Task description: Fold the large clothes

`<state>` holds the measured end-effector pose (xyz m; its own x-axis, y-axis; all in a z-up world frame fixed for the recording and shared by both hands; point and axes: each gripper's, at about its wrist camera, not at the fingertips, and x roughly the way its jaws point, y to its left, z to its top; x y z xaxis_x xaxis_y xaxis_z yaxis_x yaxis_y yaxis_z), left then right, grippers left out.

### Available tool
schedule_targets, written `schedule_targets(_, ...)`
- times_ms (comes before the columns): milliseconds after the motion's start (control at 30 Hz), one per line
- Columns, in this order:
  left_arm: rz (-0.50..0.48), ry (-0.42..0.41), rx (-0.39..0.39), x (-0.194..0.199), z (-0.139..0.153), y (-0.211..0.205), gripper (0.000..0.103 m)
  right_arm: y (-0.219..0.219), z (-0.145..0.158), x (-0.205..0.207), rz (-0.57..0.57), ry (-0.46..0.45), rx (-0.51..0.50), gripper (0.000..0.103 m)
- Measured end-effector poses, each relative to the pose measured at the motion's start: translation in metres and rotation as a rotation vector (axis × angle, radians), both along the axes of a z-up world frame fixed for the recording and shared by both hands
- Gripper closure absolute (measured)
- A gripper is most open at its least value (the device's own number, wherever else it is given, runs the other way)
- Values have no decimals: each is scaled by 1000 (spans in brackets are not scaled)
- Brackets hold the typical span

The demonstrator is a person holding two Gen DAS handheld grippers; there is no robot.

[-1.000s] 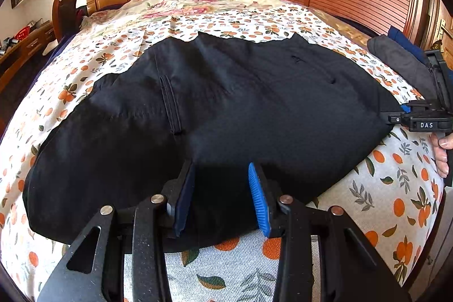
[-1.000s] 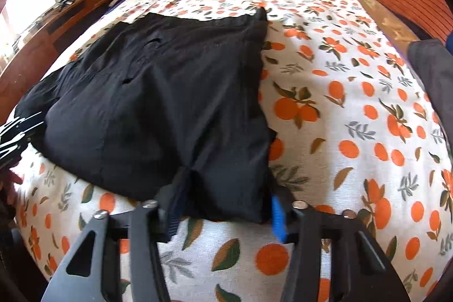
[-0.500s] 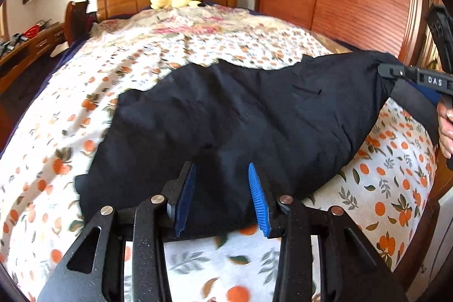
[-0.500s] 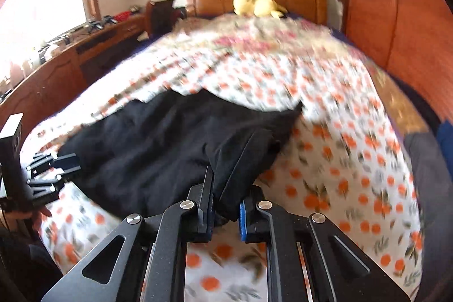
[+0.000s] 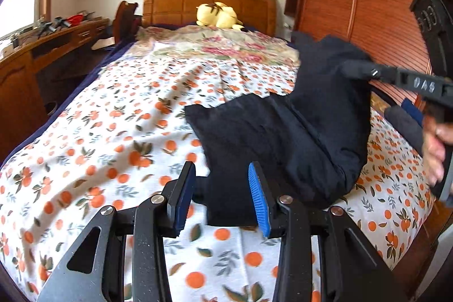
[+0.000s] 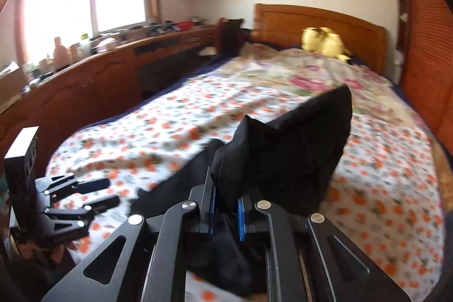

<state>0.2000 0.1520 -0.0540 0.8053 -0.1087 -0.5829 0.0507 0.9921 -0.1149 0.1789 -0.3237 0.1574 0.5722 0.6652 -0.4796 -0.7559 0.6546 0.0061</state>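
Observation:
A large black garment (image 5: 283, 137) lies bunched on the right half of the bed, one end lifted. My right gripper (image 6: 226, 205) is shut on a fold of the garment (image 6: 286, 149) and holds it up above the bed; it also shows in the left wrist view (image 5: 356, 69), high at the right. My left gripper (image 5: 222, 194) is open, its jaws apart around the garment's near edge, low over the sheet. It also shows open in the right wrist view (image 6: 104, 193) at the lower left.
The bed has an orange-print sheet (image 5: 113, 132) and a wooden headboard (image 5: 209, 4) with a yellow plush toy (image 5: 218, 16). A wooden desk (image 6: 85, 81) runs along the left. A wooden wardrobe (image 5: 368, 4) stands on the right. Folded dark clothes (image 5: 405, 120) lie at the right edge.
My right gripper closed on the garment's end and lifted it up and over toward the left. The garment has bunched to the right, baring the sheet at left. My left gripper stayed open.

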Motion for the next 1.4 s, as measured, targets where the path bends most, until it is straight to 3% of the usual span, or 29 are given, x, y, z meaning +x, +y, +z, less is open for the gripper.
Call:
schedule_targets(267,64,-8,-31,-5,-1,29,63,52,-47,17,-1,87,-74,89)
schedule_targets(433,67,-2,-30,-2,-3,29,63,66,-31,15,18,96,-107,73)
schedule_targets(633,45,-1,-19,-1,-2,18,63,37,-3,-4,-5,-60,-127,57)
schedule_targets(733,26,-3,-13,2,-2,9,63,14,-12,-5,-66,-76,-152,57)
schedule_targets(867,1,-1,-7,6,-3,-4,63,-8,-40,17,-124,-13,-190,57)
schedule_targets(1100,-32,9,-15,13,-9,-20,63,-11,-85,48,-109,162,-159,57)
schedule_targets(1400,-60,43,-24,27,-22,-37,63,-19,-110,54,-102,158,-135,57)
